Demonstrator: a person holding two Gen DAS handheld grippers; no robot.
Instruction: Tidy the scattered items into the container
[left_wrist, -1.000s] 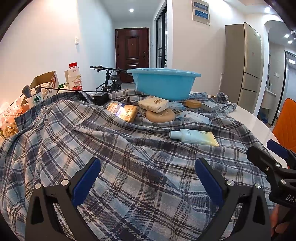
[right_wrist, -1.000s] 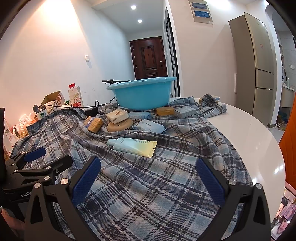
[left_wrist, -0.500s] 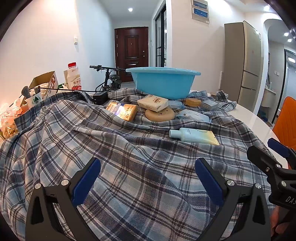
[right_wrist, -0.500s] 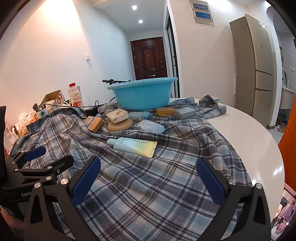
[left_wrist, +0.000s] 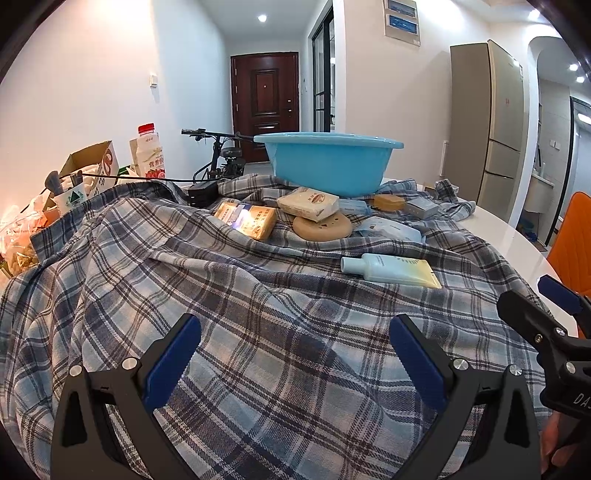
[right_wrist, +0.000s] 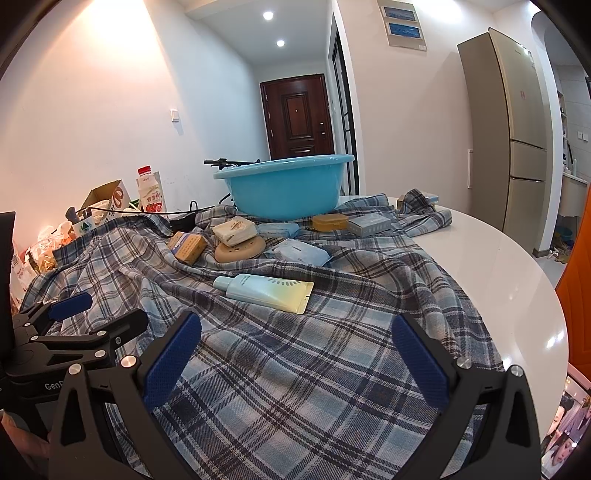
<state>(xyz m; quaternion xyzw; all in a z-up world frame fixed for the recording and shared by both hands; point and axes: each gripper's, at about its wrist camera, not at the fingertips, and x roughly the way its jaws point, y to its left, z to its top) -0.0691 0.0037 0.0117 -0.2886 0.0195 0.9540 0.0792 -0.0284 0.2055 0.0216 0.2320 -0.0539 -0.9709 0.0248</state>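
Observation:
A blue plastic basin (left_wrist: 328, 162) (right_wrist: 286, 188) stands at the far side of a plaid cloth (left_wrist: 229, 302) (right_wrist: 332, 350). In front of it lie several items: a pale blue tube (left_wrist: 389, 269) (right_wrist: 267, 291), a cream packet (left_wrist: 308, 204) (right_wrist: 234, 229) on a round tan disc (left_wrist: 321, 227) (right_wrist: 240, 251), a yellow box (left_wrist: 247, 218) (right_wrist: 186, 246), a light blue pouch (left_wrist: 388, 229) (right_wrist: 299, 253), an amber case (left_wrist: 388, 202) (right_wrist: 330, 221) and a grey box (left_wrist: 423, 207) (right_wrist: 369, 223). My left gripper (left_wrist: 293, 358) and right gripper (right_wrist: 295, 360) both stand open and hold nothing, low over the near cloth.
At the left edge stand a cardboard box (left_wrist: 90, 166), a red-capped bottle (left_wrist: 149, 153) and snack bags (left_wrist: 14, 236). A black adapter with its cable (left_wrist: 201, 192) lies near the basin. The bare white tabletop (right_wrist: 498, 277) curves away on the right, with an orange chair (left_wrist: 574, 236) beyond.
Both cameras have crept slightly toward the items. Both grippers stay open, and nothing on the cloth has shifted.

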